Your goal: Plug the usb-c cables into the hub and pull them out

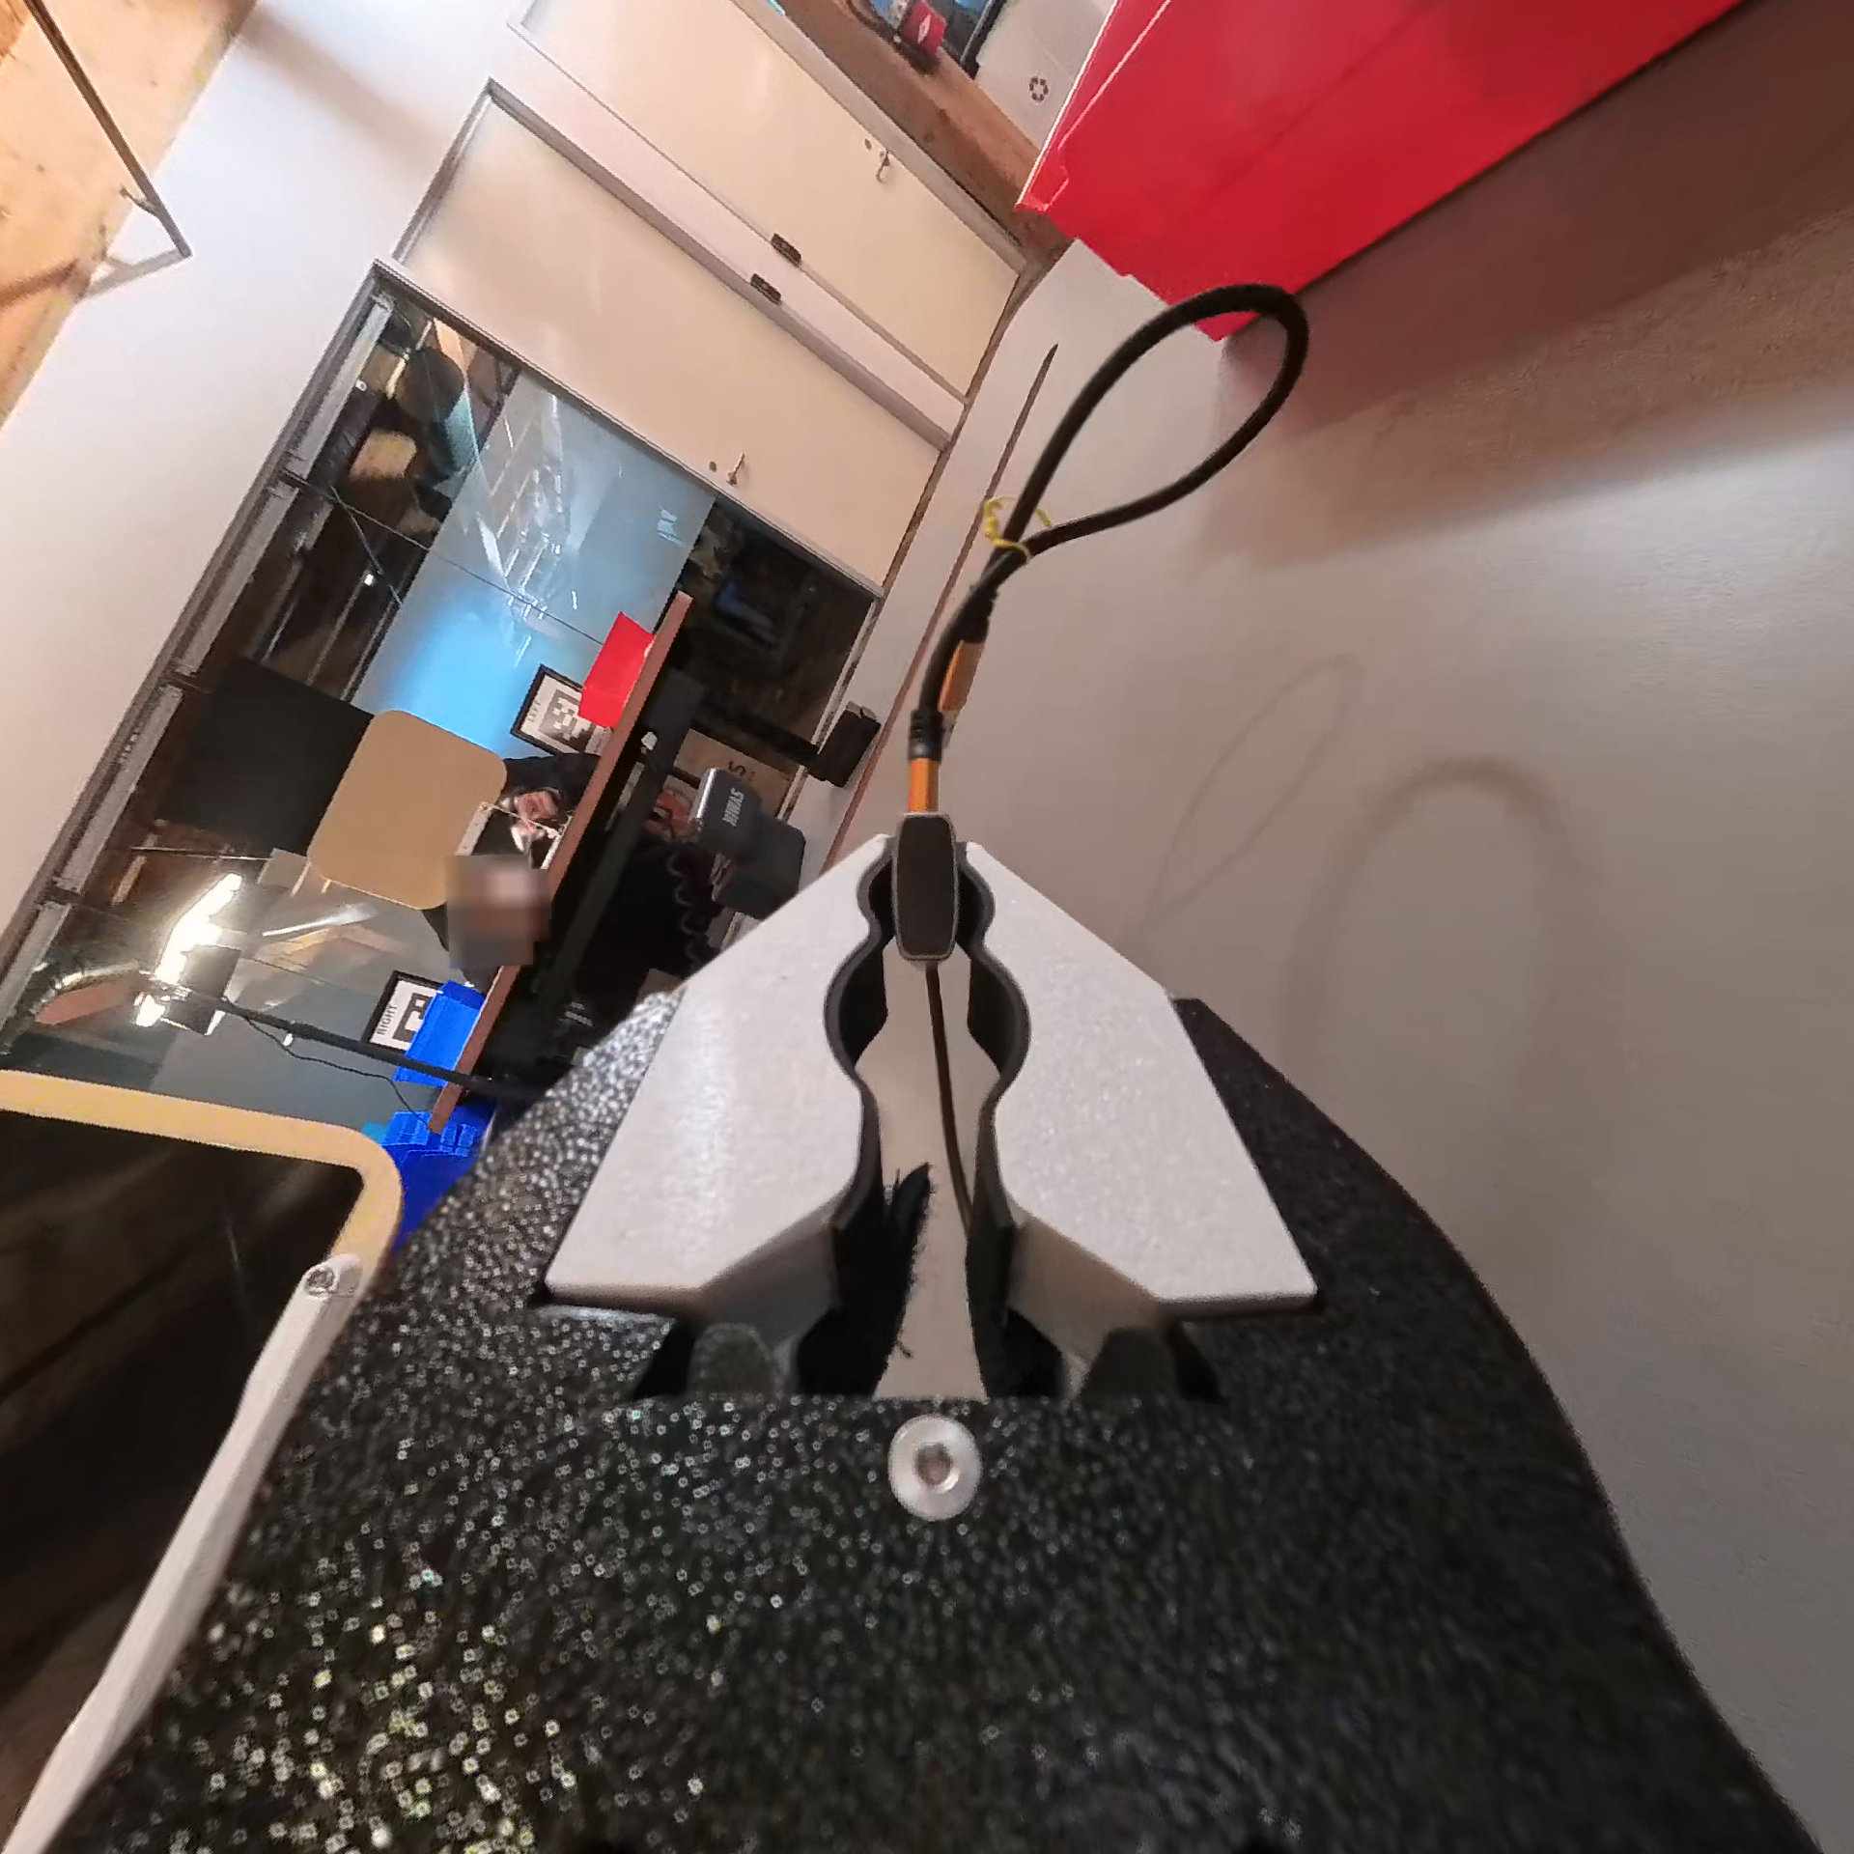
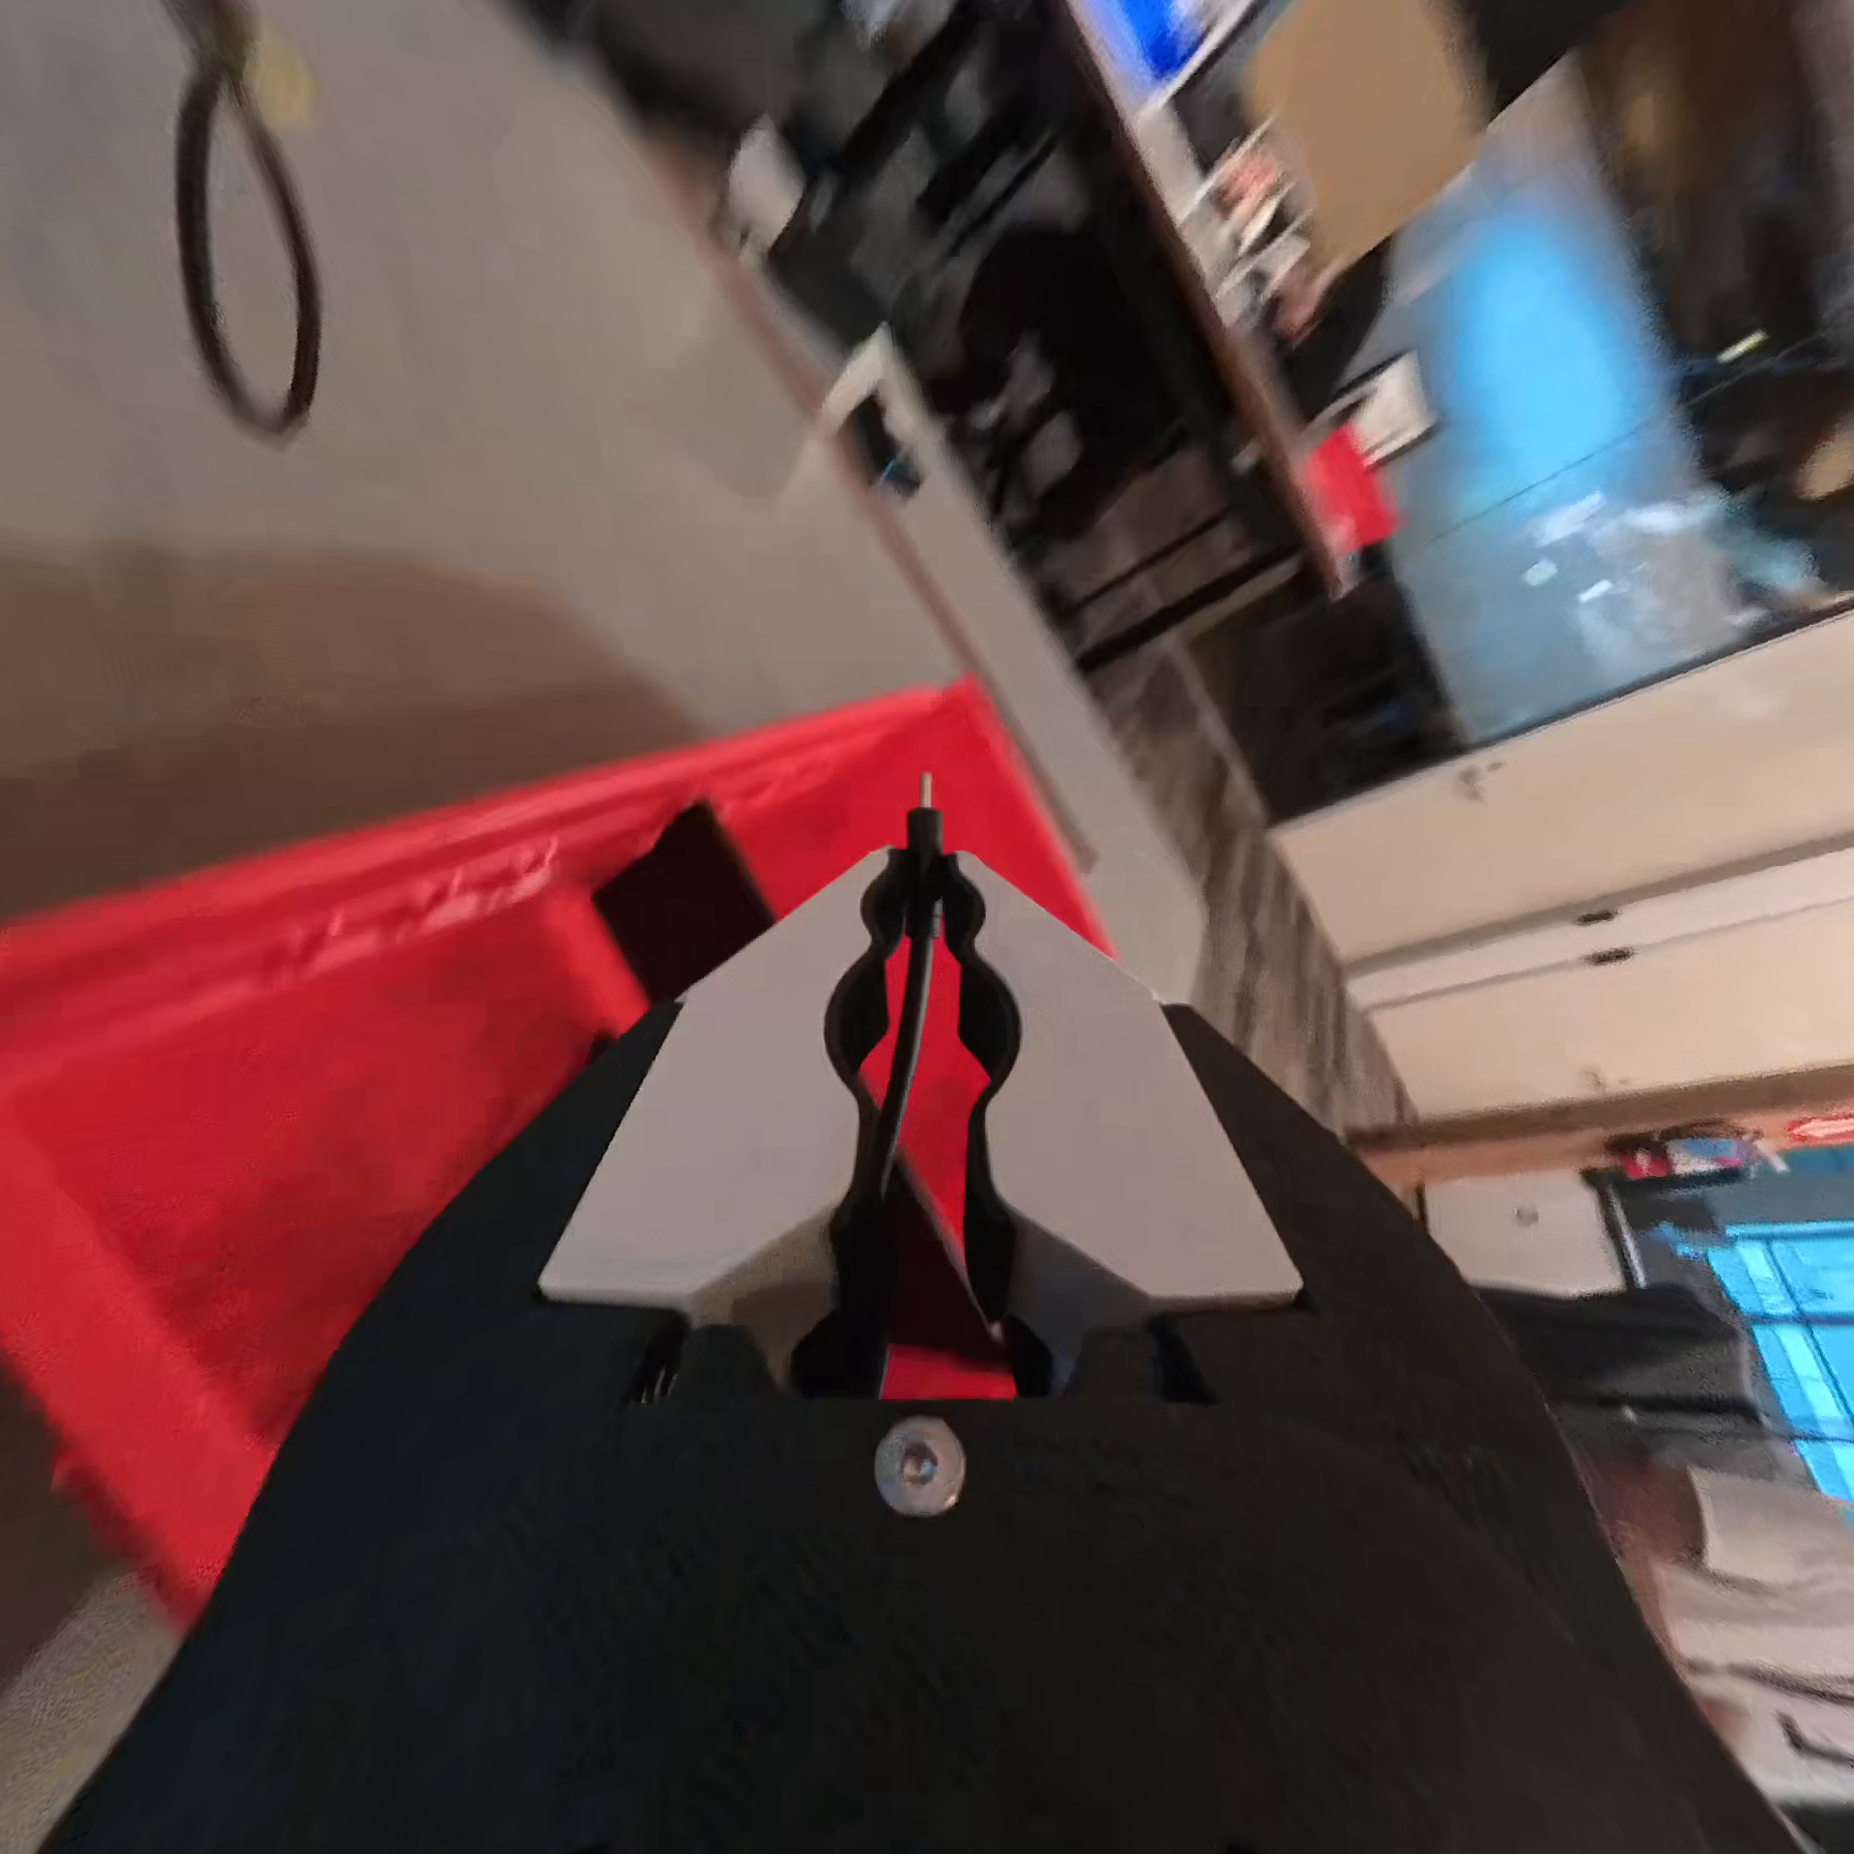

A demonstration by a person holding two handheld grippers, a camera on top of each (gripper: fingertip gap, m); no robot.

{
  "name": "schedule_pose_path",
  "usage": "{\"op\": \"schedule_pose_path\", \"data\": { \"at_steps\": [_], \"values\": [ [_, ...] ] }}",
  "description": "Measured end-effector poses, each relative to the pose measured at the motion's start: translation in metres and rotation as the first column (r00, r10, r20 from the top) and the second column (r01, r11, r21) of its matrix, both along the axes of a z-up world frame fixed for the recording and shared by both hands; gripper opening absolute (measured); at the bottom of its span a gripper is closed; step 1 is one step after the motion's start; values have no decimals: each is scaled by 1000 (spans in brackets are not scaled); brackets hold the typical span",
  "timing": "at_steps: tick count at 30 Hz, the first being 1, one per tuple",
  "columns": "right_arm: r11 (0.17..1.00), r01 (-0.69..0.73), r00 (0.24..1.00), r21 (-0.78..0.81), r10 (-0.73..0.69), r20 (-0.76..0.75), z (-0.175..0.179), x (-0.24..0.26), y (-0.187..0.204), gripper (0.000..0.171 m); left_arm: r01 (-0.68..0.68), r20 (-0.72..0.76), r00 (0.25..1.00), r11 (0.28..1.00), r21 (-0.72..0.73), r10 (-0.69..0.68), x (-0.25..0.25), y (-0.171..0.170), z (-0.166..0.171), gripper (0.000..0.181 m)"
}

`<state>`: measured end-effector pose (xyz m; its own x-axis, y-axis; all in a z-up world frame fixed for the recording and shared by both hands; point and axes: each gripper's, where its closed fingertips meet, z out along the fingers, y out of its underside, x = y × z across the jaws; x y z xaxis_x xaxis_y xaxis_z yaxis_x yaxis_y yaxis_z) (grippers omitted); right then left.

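Observation:
In the left wrist view my left gripper (image 1: pixel 925 893) is shut on a small black hub (image 1: pixel 923 888), held edge-on between the fingertips. An orange plug (image 1: pixel 925 778) sits in the hub's far end, and its black cable (image 1: pixel 1184 451) loops up over the pale table (image 1: pixel 1505 903); a yellow tie binds the loop. In the right wrist view my right gripper (image 2: pixel 923 868) is shut on a black usb-c cable (image 2: pixel 911 1053). Its metal plug tip (image 2: pixel 924 798) sticks out past the fingertips and is free in the air. A black cable loop (image 2: pixel 251 261) lies on the table at upper left.
A red bin (image 1: pixel 1354 130) stands on the table near the cable loop; it fills the lower left of the right wrist view (image 2: pixel 301 1053), close under my right gripper. Beyond the table edge are cabinets (image 1: pixel 702 251), shelves and a person at a desk. The left gripper's tips are roughly 30 cm from the right gripper's.

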<state>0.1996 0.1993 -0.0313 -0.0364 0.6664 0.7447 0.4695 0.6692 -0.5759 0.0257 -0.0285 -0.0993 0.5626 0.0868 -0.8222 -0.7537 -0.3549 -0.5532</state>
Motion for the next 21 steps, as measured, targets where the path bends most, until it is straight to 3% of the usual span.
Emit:
{"op": "schedule_pose_path", "data": {
  "at_steps": [4,6,7,9,11,13,15,19,21],
  "values": [
    [992,99,919,-83,-59,390,-73,24,8,6,15,4,1000,999,-29,-15,3,4,-7,8],
    [975,129,901,-182,-38,431,-85,24,5,7,19,-6,1000,999,-39,-19,5,6,-10,8],
    [970,159,909,-186,-71,410,-80,22,10,18,20,-10,1000,999,-46,-20,5,6,-11,8],
    [956,243,911,-163,-167,378,-60,24,17,63,24,-13,1000,998,-58,-25,6,7,-14,8],
    [949,286,936,-137,-246,251,-20,20,14,87,28,-10,1000,997,-70,-28,7,8,-17,8],
    [967,229,973,-111,-224,57,24,3,-9,81,32,-9,999,996,-79,-33,8,9,-20,8],
    [991,136,989,1,-135,-51,44,-25,-48,65,35,-14,999,995,-89,-36,9,11,-22,8],
    [948,-235,972,215,227,60,-10,-103,-157,48,58,-22,998,992,-110,-61,14,12,-27,8],
    [901,-349,936,258,321,144,-49,-131,-185,47,96,-13,995,988,-119,-98,19,12,-30,8]
  ]
}}
